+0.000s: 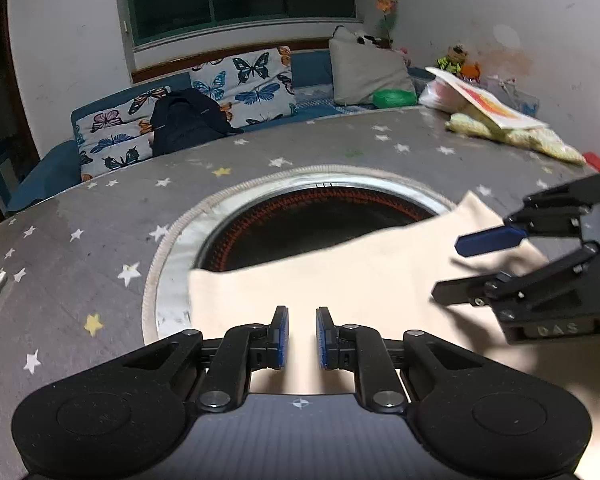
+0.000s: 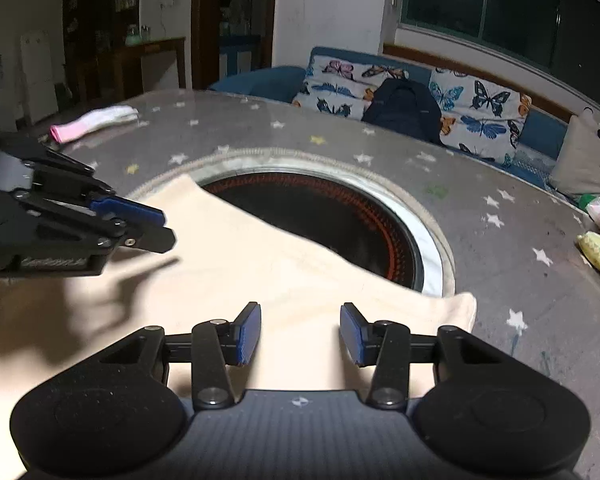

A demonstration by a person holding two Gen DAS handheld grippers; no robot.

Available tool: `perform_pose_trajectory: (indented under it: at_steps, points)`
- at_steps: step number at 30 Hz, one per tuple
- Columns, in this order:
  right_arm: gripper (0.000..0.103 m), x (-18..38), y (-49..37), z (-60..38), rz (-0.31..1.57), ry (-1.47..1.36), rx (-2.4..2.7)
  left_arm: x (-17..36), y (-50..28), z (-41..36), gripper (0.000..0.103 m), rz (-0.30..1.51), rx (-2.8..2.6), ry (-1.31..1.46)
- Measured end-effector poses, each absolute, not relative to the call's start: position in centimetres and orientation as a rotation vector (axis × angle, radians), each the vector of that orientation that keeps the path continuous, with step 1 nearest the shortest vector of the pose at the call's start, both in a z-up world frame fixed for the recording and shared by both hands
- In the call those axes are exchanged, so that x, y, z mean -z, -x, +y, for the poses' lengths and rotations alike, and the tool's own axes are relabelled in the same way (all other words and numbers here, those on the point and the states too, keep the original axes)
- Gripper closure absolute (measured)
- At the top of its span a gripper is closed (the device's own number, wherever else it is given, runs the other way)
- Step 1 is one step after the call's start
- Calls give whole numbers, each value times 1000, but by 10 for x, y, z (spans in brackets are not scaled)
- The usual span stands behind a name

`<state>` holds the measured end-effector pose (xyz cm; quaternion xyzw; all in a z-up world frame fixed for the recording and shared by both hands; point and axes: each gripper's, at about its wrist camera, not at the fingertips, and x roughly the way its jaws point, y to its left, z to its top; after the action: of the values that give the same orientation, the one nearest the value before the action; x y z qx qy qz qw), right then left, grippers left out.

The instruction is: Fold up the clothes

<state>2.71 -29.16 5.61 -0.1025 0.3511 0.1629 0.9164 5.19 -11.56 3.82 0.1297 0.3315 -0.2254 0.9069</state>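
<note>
Star-printed tabletop (image 1: 100,216) carries the cream garment (image 1: 340,280), partly over the central burner hole (image 1: 320,216). Both the left gripper (image 1: 302,338) and right gripper (image 2: 300,334) have fingers spread, empty; cloth could sag into that hole.

Garment (image 1: 340,276) on table (image 1: 100,216) (partly over its central well (image 1: 320,216)), sofa (image 1: 228,92) behind table

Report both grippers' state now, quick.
Left gripper: open, narrow gap, nothing between the pads, over the cream cloth.
Right gripper: open wide, holding nothing, over the same cloth.
</note>
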Motion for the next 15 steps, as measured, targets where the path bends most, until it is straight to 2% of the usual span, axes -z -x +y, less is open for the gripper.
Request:
perform_pose_trajectory:
  at_steps: [4,9,13,15]
  points:
    - [57,-55,-22,-304,735,216,-283,-30,-54,-113,86,706,452,-265]
    - [56,-56,-8,-322,756,213,-239,-30,-56,-112,78,707,441,-251]
    - [55,-61,9,-326,744,185,-233,-33,-57,-113,78,715,431,-239]
    - [53,-66,21,-324,728,166,-253,-34,-52,-111,74,717,430,-237]
